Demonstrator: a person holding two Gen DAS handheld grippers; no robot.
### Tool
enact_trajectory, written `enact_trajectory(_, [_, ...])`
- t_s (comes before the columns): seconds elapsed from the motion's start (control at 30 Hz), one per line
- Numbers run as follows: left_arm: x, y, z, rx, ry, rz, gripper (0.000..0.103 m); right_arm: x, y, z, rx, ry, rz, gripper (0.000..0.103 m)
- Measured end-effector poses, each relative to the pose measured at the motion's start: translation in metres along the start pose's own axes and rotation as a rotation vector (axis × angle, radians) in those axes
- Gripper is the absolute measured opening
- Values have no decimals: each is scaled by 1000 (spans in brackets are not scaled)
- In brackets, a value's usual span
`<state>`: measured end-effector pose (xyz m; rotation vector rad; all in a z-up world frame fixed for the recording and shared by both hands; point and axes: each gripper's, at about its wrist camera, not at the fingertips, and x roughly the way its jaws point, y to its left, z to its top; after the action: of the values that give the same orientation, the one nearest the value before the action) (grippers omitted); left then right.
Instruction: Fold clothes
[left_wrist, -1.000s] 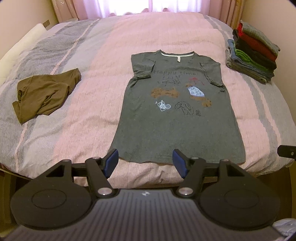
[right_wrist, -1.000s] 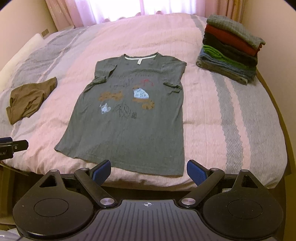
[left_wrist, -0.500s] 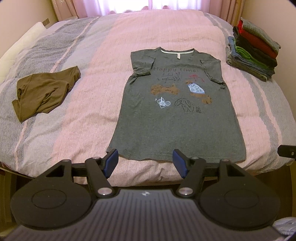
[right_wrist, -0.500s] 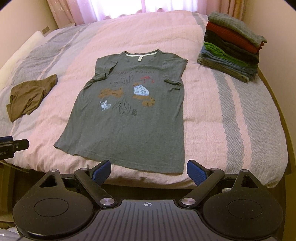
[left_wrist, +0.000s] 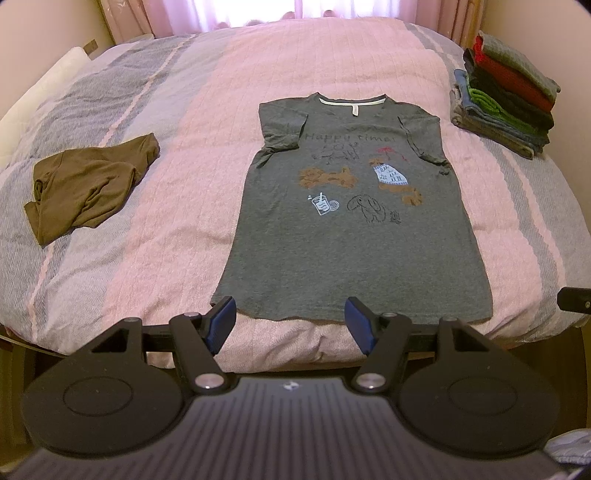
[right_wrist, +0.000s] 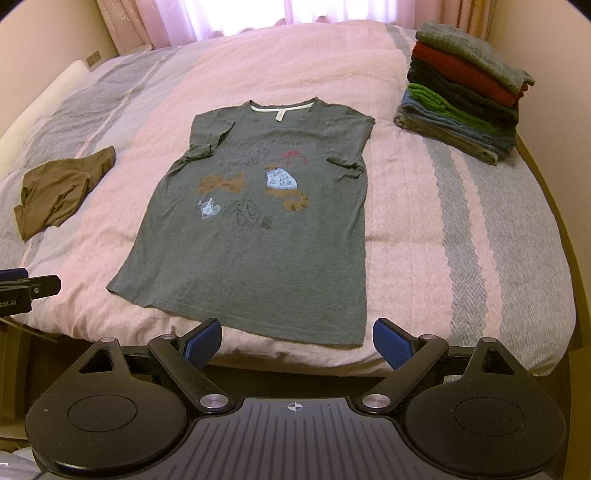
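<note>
Looking along the left gripper (left_wrist: 290, 325), its fingers spread wide and empty just short of the hem, the grey T-shirt (left_wrist: 354, 236) lies flat and face up at 12 o'clock on the bed (left_wrist: 207, 110), a crumpled olive garment (left_wrist: 88, 181) at 10 o'clock and the folded stack (left_wrist: 506, 99) at 2 o'clock. From the right gripper (right_wrist: 295, 341), fingers likewise parted and holding nothing, the shirt sits at 11 o'clock; judging from this, pinching both hem corners together and lifting evenly toward the collar should keep the fold square.
</note>
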<state>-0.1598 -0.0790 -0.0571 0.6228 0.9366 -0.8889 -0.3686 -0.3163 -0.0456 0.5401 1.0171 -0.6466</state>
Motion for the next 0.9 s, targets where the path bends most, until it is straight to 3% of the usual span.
enact_trajectory(0.53, [46, -11, 18, 39, 100, -3, 64, 43, -18, 12, 58, 90, 10, 91])
enact_trajectory(0.9, [135, -8, 80, 98, 182, -41, 64, 115, -52, 55, 185, 193, -44, 91])
